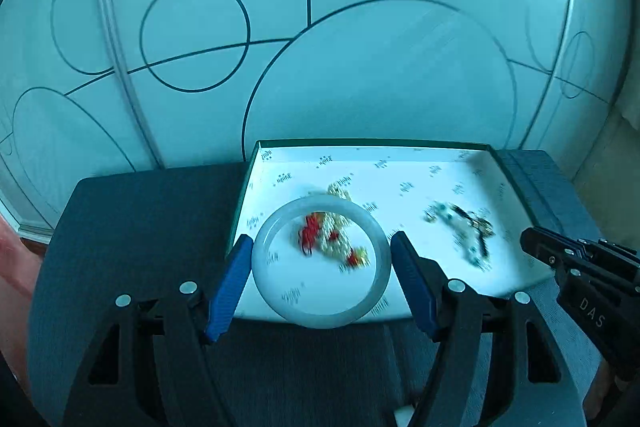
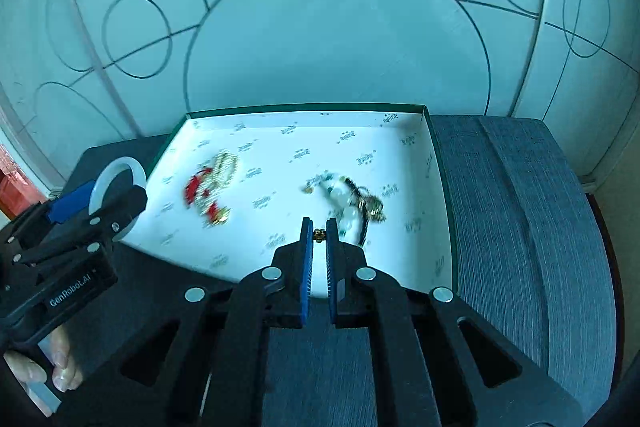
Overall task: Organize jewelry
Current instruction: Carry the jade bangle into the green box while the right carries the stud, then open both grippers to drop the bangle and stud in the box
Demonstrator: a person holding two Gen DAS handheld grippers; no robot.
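My left gripper [image 1: 320, 239] is shut on a pale, translucent bangle [image 1: 320, 323], one blue pad on each side of the ring. It hangs over the near left part of a white-lined green box [image 1: 372, 143]. In the right wrist view, that bangle [image 2: 116, 167] and left gripper [image 2: 108, 195] show at the box's left edge. My right gripper [image 2: 319, 227] is shut on a small gold piece [image 2: 319, 234] at its fingertips, above the box [image 2: 304, 107]. Inside the box lie a red and pearl-gold cluster [image 2: 212, 187] and a dark beaded piece [image 2: 352, 199].
The box sits on a dark grey woven surface [image 2: 520, 227] that extends left and right of it. Pale cabinet doors with thin circle lines [image 1: 192, 35] stand close behind. A person's fingers [image 2: 60, 367] hold the left gripper's handle. The right gripper's body [image 1: 580, 267] enters from the right.
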